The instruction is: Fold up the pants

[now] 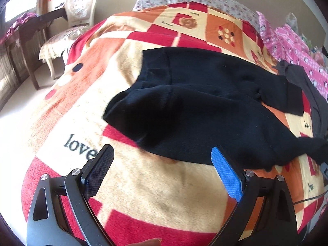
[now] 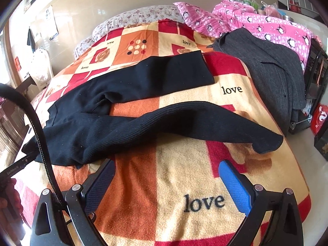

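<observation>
Black knit pants (image 1: 194, 106) lie spread on a red, orange and cream "love" blanket (image 1: 160, 184). In the left wrist view the waist end is near, just beyond my left gripper (image 1: 162, 153), which hovers open and holds nothing. In the right wrist view the pants (image 2: 127, 127) show both legs running to the right, the near leg ending in a cuff (image 2: 266, 141), the far leg lying flat behind it. My right gripper (image 2: 166, 166) is open over bare blanket (image 2: 164, 194), short of the near leg.
A dark grey garment (image 2: 272, 65) lies at the right side of the bed, with pink penguin bedding (image 2: 266, 24) behind it. A floral pillow (image 2: 131, 18) sits at the head. A white chair (image 1: 78, 12) and dark table (image 1: 26, 32) stand left of the bed.
</observation>
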